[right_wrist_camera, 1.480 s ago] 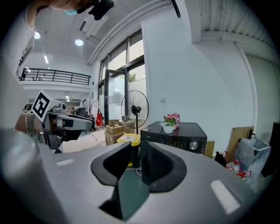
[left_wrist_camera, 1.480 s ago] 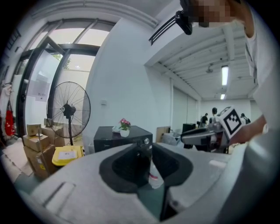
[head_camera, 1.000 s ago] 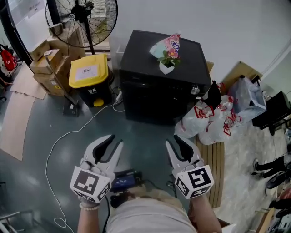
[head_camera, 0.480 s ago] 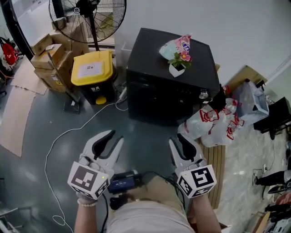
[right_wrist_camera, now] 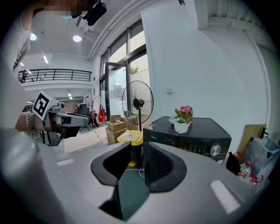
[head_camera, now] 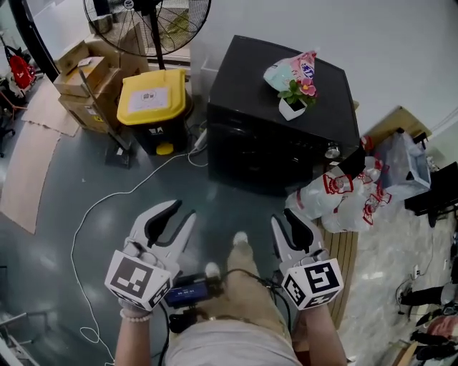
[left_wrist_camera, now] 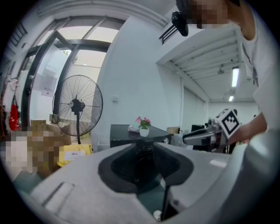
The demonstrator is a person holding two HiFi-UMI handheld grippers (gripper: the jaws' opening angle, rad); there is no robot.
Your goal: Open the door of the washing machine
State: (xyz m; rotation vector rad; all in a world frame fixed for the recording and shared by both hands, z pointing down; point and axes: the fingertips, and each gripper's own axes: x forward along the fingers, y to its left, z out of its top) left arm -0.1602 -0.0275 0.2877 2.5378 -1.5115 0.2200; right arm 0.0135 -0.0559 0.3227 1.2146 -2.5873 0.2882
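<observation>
The black washing machine point(head_camera: 286, 143) stands against the white wall, with a potted pink flower point(head_camera: 295, 104) and a packet on its top. Its front is dark and seen steeply, so I cannot make out the door; a silver knob point(head_camera: 332, 151) sits at its right. Both grippers hang over the floor well short of it. My left gripper point(head_camera: 177, 216) is open, its jaws have just been opening, and nothing is between them. My right gripper point(head_camera: 290, 223) is open and empty too. The machine shows beyond the jaws in the left gripper view point(left_wrist_camera: 131, 133) and the right gripper view point(right_wrist_camera: 192, 135).
A yellow-lidded bin point(head_camera: 154, 107), a standing fan point(head_camera: 147, 21) and cardboard boxes point(head_camera: 89, 78) are left of the machine. A white cable point(head_camera: 107, 207) trails over the floor. Plastic bags point(head_camera: 343, 196) and a wooden board point(head_camera: 342, 257) lie at its right. The person's shoe point(head_camera: 241, 239) is between the grippers.
The machine has drawn nearer and shifted right in the head view as the person steps toward it. Both grippers have advanced with the body, and a shoe has appeared between them.
</observation>
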